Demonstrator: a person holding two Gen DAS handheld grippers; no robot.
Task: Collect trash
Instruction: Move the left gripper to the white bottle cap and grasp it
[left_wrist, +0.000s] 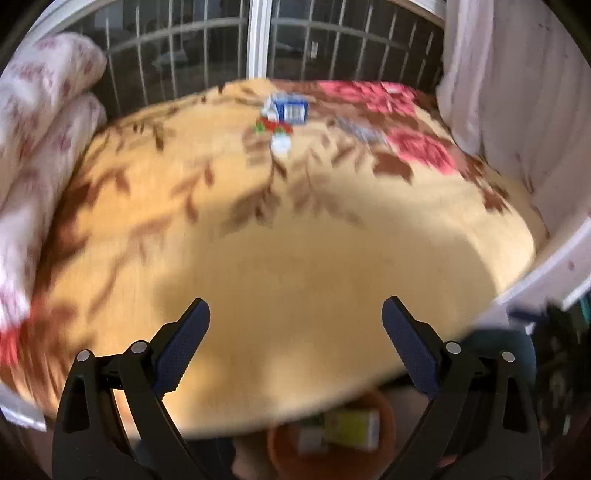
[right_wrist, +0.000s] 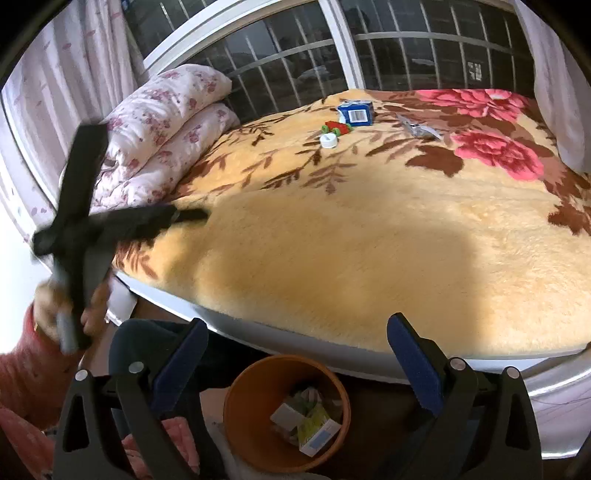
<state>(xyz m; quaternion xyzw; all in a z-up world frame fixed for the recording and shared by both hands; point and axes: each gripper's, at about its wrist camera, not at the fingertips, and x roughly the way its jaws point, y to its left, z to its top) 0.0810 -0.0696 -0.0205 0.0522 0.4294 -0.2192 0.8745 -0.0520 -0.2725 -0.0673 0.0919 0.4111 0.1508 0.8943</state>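
Grippers, left (left_wrist: 295, 325) and right (right_wrist: 297, 341), both hanging with jaws spread over bin (right_wrist: 236, 402); carton (right_wrist: 355, 112) lying far on bed (right_wrist: 332, 258).

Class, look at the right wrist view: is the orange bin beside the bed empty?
No. The orange bin already holds several pieces of trash, among them a yellow-green carton and a white box.

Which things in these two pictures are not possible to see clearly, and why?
- Blue carton: print too small to read in the right wrist view, motion-blurred in the left.
- Silver wrapper: too small to tell what it is.
- Orange bin: its contents partly hidden by the rim; blurred and cut off in the left wrist view.
- Left hand-held gripper: blurred in the right wrist view.
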